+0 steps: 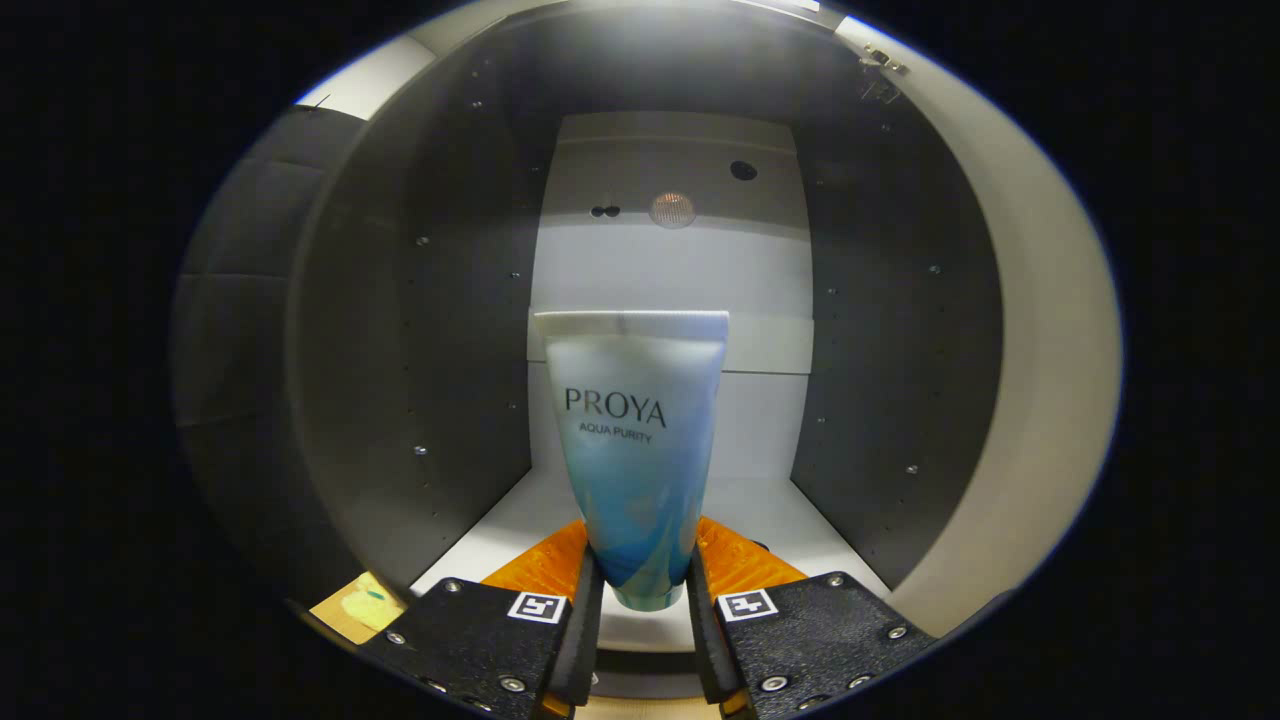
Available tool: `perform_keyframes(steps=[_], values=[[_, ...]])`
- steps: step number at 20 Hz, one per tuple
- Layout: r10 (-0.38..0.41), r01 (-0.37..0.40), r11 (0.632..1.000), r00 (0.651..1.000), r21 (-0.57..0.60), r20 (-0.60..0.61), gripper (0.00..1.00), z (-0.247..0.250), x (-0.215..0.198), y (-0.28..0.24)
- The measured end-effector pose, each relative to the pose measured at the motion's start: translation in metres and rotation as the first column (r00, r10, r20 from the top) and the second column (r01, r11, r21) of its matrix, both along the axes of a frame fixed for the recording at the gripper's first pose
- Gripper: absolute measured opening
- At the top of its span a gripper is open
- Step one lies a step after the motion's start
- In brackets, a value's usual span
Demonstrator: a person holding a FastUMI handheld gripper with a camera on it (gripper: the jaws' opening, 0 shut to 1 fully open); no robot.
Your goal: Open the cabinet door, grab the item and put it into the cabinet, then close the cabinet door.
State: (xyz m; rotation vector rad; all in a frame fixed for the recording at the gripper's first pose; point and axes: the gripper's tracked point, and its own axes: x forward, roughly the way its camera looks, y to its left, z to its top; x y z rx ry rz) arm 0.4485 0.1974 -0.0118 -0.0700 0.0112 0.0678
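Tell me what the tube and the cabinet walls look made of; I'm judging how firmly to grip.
The tube, which the gripper is shut on, looks like soft, frosted plastic with a flat crimped top, so probably squeezable. The cabinet's side walls look like matt grey laminated board dotted with shelf-pin holes, rigid by appearance.

Ahead of the tongs: inside of a cabinet [470, 330]. Side walls [880, 330] are dark grey w/ rows of small holes and pegs. Back wall [680, 270] is white, w/ a round light [672, 209] high up and dark dots [743, 170] near it. A pale strip [770, 345] runs across the back, abt halfway up. Cabinet floor [790, 525] is white, just beyond the tongs. To the right, the wide pale door [1040, 380] stands open. Low on the left, a bit of tan counter [355, 605].
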Motion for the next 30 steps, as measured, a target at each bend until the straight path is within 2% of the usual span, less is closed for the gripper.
perform_keyframes(steps=[3, 6, 15, 20, 22, 23, 25, 27, 30], values=[[0.005, -0.005, 1.0, 1.0, -0.002, -0.028, 0.41, -0.018, 0.031, 0.0], [0.021, -0.018, 0.998, 0.998, 0.056, -0.06, 0.41, -0.036, 0.042, 0.001], [0.014, -0.01, 0.999, 0.994, 0.038, -0.106, 0.43, -0.078, 0.045, 0.003], [0.004, 0.001, 0.999, 0.996, 0.049, -0.094, 0.47, -0.082, 0.044, 0.003], [0.009, -0.004, 0.999, 0.995, 0.05, -0.095, 0.53, -0.083, 0.041, 0.004], [0.016, -0.011, 0.998, 0.996, 0.054, -0.091, 0.71, -0.081, 0.038, 0.006], [0.006, -0.002, 0.999, 0.998, 0.047, -0.068, 0.89, -0.075, 0.033, 0.004], [0.001, 0.001, 0.999, 0.999, 0.041, -0.045, 0.94, -0.066, 0.024, 0.004], [0.004, -0.003, 0.999, 1.0, 0.039, -0.026, 0.94, -0.054, 0.006, 0.006]])
